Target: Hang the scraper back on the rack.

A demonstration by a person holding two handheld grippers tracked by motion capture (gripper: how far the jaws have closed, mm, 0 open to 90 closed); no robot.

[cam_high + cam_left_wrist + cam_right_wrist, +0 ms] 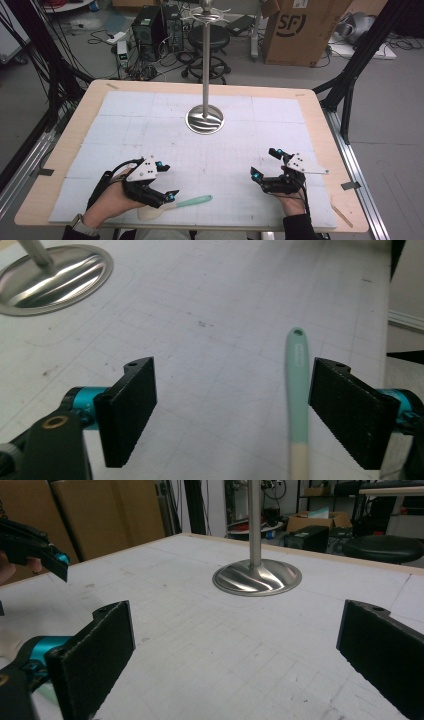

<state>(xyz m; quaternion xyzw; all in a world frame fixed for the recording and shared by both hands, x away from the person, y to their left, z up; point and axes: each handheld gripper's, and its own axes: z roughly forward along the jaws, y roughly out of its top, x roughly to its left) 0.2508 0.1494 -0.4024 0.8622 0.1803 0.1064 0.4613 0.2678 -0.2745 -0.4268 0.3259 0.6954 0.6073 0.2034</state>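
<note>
Left hand [107, 200] came in from the bottom left of the high view, a watch at the wrist, knuckles up, laid low over the white gridded mat [150, 130]. It carried the left gripper [167, 181] pointing toward the right and slightly away from the person, grey three-cornered plate on top. Jaws stood well apart; pads pressed on nothing.

Spatula [172, 206] lay flat on the mat near the front edge, cream blade toward the left hand, mint-green handle running off to the right. In the left gripper view the spatula [297, 390] handle lay on the mat between the two jaws, close beside the right-hand pad, whether it touched it could not be told; the hanging hole at its far end sat clear beyond the pads.

Centre, farther back: a steel stand [205, 119] with round polished base and upright pole, well apart from both hands.

Right hand [295, 205] entered from the bottom right, dark sleeve at the wrist, holding the right gripper [265, 162] low over the mat and aimed left and away, toward the stand. Its jaws were wide apart, bare mat between them in the right gripper view. That view also caught the tip of the left gripper at far left, and the stand [257, 577] straight ahead.
</note>
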